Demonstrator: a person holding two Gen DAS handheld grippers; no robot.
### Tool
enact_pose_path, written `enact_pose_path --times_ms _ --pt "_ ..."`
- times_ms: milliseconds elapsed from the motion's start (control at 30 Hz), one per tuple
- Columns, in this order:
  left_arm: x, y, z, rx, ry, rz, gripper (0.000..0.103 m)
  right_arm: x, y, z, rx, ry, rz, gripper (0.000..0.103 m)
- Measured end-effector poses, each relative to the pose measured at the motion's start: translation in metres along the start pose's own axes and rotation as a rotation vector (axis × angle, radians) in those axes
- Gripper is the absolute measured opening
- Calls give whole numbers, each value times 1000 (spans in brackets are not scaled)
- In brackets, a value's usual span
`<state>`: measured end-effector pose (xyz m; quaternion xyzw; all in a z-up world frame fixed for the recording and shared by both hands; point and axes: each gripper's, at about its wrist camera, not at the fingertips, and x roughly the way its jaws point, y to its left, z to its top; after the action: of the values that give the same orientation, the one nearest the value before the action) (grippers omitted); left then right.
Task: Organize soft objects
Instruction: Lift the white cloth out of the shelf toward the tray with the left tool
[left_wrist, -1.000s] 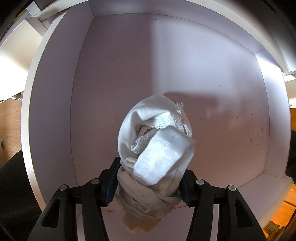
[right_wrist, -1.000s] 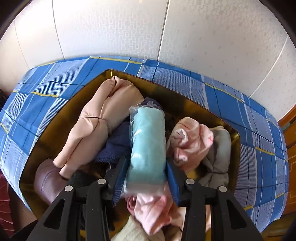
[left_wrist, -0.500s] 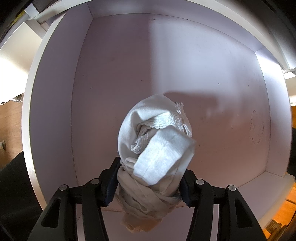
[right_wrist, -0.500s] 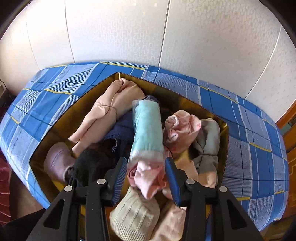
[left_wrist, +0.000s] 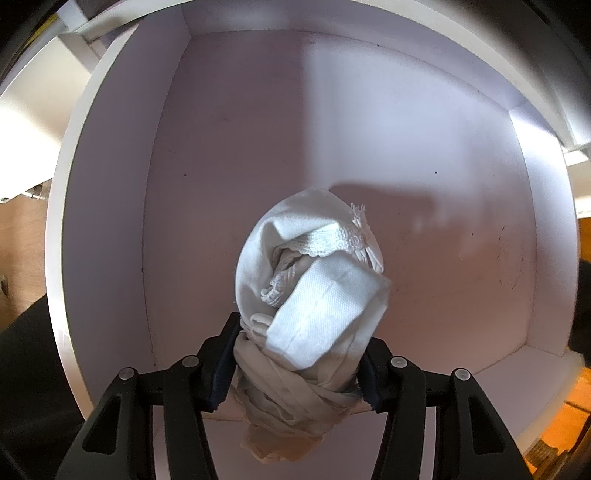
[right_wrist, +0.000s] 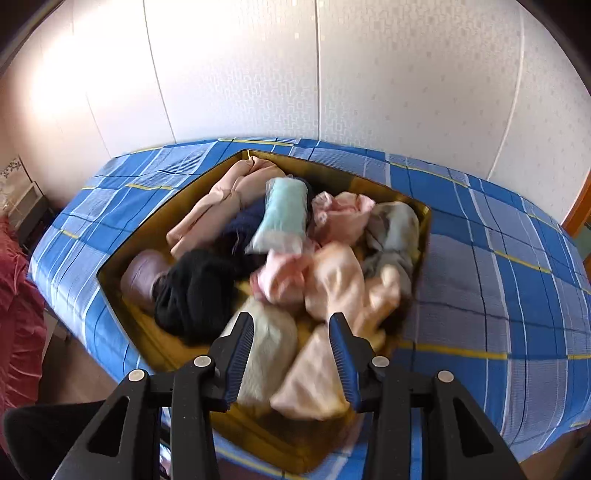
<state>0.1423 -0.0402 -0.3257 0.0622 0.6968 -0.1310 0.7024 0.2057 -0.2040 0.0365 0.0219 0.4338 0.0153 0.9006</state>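
my left claw (left_wrist: 295, 363) grips a white cloth bundle (left_wrist: 310, 291) inside a white drawer (left_wrist: 107, 229); next, i'd set it down there. my right claw (right_wrist: 291, 350) hangs open, empty, above the clothes tray (right_wrist: 424, 236) on the bed (right_wrist: 498, 280).

Bright sidelight, wall glare, fisheye-dark corners, motion blur (right wrist view only).

white drawer (left_wrist: 110, 258) floor bare ahead, walls hemming sides, gold bin (right_wrist: 424, 221) crammed with bundles
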Motion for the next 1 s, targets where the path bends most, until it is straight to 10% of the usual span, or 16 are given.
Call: enact_pose_path --times_ms 500,1000 --pt "-27 24 -4 -21 -87 -16 55 -41 -5 -152 -47 -21 81 38" --pt "-85 30 -29 7 -212 -47 55 83 -18 -262 57 454 24 38"
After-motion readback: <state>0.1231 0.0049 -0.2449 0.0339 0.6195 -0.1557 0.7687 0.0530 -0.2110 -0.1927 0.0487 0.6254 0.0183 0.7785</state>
